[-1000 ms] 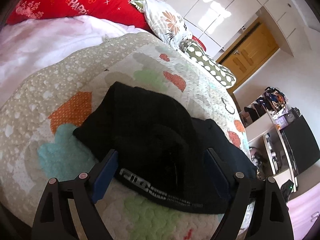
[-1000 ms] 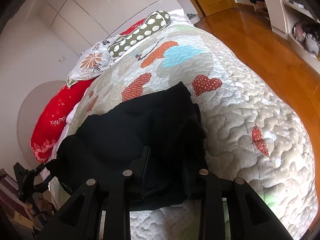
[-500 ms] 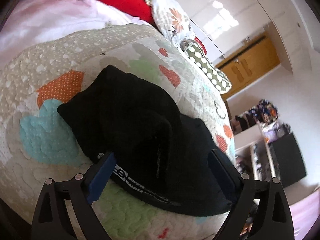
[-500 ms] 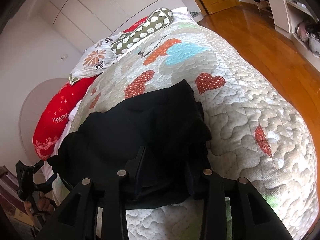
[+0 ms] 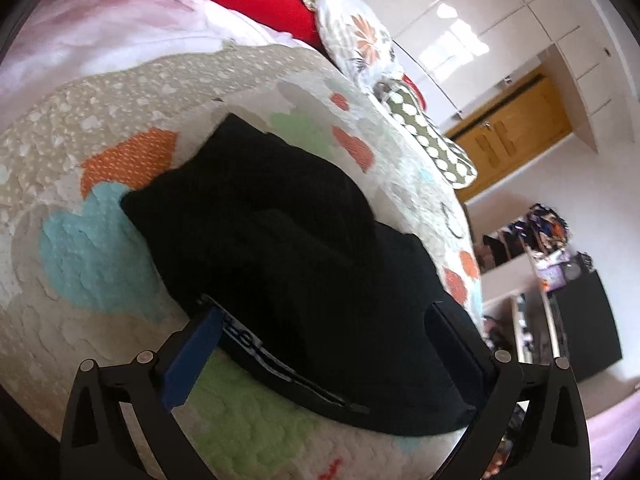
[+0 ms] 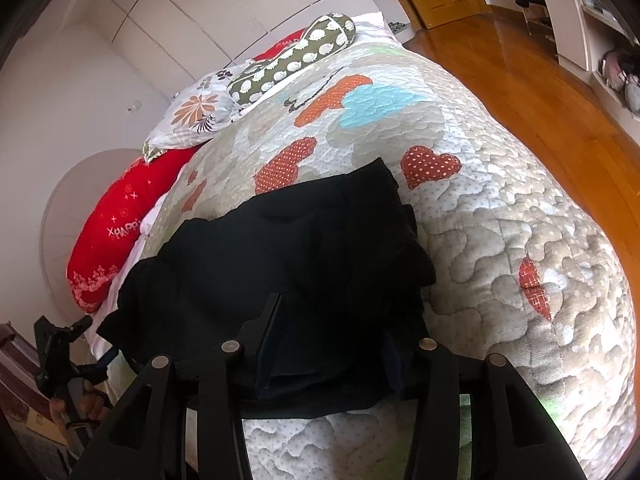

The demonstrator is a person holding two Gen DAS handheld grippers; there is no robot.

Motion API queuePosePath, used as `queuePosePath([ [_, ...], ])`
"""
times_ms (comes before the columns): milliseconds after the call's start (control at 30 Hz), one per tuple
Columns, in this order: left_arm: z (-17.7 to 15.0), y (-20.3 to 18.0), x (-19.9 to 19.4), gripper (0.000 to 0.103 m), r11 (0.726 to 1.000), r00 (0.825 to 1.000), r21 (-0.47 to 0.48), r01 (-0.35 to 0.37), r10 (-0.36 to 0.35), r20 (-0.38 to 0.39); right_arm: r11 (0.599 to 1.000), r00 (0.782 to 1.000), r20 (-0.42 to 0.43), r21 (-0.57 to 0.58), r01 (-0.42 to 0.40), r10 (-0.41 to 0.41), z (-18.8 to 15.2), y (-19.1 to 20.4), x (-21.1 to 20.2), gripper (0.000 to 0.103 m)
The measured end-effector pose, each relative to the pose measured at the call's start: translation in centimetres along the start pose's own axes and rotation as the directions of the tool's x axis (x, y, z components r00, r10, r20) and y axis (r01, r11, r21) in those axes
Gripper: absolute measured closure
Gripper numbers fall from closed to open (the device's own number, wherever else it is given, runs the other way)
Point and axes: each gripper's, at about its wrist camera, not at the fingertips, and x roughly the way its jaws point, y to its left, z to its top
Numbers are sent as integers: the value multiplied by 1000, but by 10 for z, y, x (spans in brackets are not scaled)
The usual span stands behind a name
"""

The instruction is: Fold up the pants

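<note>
Oddly, black pants swallow the opening right tongs' tips; left tongs gape wide.

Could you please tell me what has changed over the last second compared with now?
The right gripper has just been opening, its jaws spreading off the near edge of the black pants, which still lies between them. The left gripper opened fully, pads clear of the cloth. The pants stay folded on the quilt.

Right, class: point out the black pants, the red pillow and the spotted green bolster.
black pants (image 6: pixel 288 248), right wrist view, middle of the folded cloth.
red pillow (image 6: pixel 120 216), right wrist view, centre of its face.
spotted green bolster (image 6: pixel 292 60), right wrist view, its middle.
</note>
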Motion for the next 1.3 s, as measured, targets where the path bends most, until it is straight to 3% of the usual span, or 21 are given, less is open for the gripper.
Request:
queuePosePath([
  [67, 5, 0, 4, 2, 1000, 1000, 12, -27, 27, 14, 1000, 1000, 13, -5, 9, -9, 0, 0, 0, 60],
  [100, 5, -1, 4, 3, 1000, 999, 12, -29, 29, 19, 1000, 1000, 15, -16, 19, -18, 0, 1, 0, 68],
  [133, 9, -2, 6, 10, 1000, 999, 11, -27, 26, 30, 998, 999, 19, -48, 43, -42, 0, 5, 0, 75],
  [167, 11, -4, 7, 31, 1000, 999, 17, -19, 18, 35, 994, 998, 22, -87, 66, -65, 0, 10, -1, 88],
  [200, 13, -8, 8, 48, 999, 999, 35, -8, 7, 33, 992, 997, 27, -103, 69, -66, 1, 13, -3, 93],
  [233, 19, -14, 14, 85, 997, 1000, 68, -21, 20, 12, 994, 998, 30, -100, 52, -49, 2, 13, -6, 93],
  [267, 19, -16, 16, 96, 996, 999, 81, -33, 33, 8, 995, 999, 39, -97, 29, -25, 3, 15, -11, 94],
  [500, 19, -14, -20, 96, 987, 997, 159, 4, -16, 78, 987, 998, 67, -163, 11, 0, -3, 32, -48, 94],
  [600, 7, 7, -20, 95, 985, 997, 165, -53, 44, 61, 987, 998, 39, -151, 49, -44, -6, 21, -39, 93],
  [700, -3, 32, 5, 92, 985, 992, 120, -120, 124, -26, 991, 994, -42, -94, 100, -104, -10, -1, -11, 89],
  [800, -7, 35, -2, 83, 984, 990, 120, -133, 136, -20, 997, 997, -31, -35, 69, -70, -9, -6, -21, 79],
  [867, -5, 29, -17, 67, 972, 983, 148, -182, 179, 34, 992, 992, -1, -38, 124, -124, -3, -7, -37, 60],
  [967, -1, 20, -42, 52, 957, 968, 172, -233, 212, 136, 979, 980, 57, -59, 195, -191, 10, -1, -60, 60],
  [1100, 5, 4, -55, 48, 951, 957, 182, -248, 211, 200, 986, 993, 78, -137, 97, -87, 26, 32, -55, 53],
  [1300, 4, -16, -25, 45, 939, 963, 237, -248, 213, 164, 958, 998, -35, -282, -57, 49, 45, 116, 37, 53],
])
